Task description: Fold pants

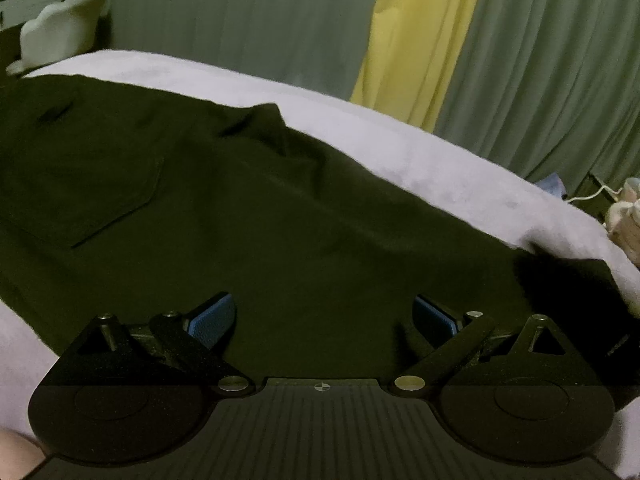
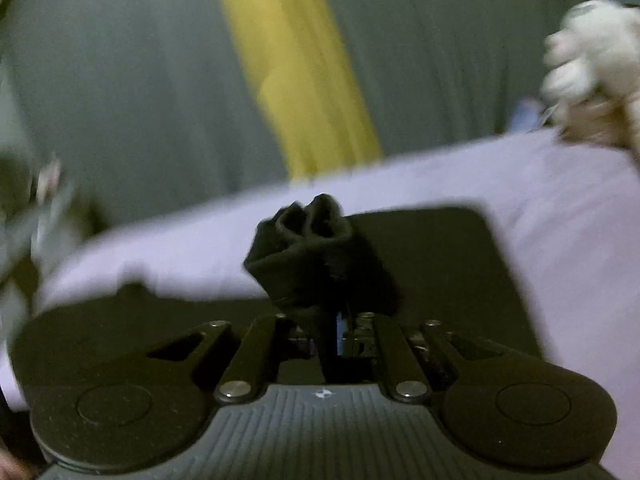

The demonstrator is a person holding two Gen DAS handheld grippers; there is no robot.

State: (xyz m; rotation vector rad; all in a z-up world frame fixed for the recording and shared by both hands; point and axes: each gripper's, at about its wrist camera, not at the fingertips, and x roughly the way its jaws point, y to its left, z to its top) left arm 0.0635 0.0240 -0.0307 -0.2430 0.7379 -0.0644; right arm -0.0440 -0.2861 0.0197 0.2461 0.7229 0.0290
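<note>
Dark olive-black pants lie spread on a pale lilac bed cover; a back pocket shows at the left. My left gripper is open just above the pants, its blue pads wide apart with nothing between them. In the blurred right wrist view, my right gripper is shut on a bunched fold of the pants, which sticks up between the fingers. A flat part of the pants lies beyond on the bed cover.
Grey-green curtains with a yellow curtain hang behind the bed. A pale pillow sits at the far left. A white plush toy lies at the bed's right, with a cable nearby.
</note>
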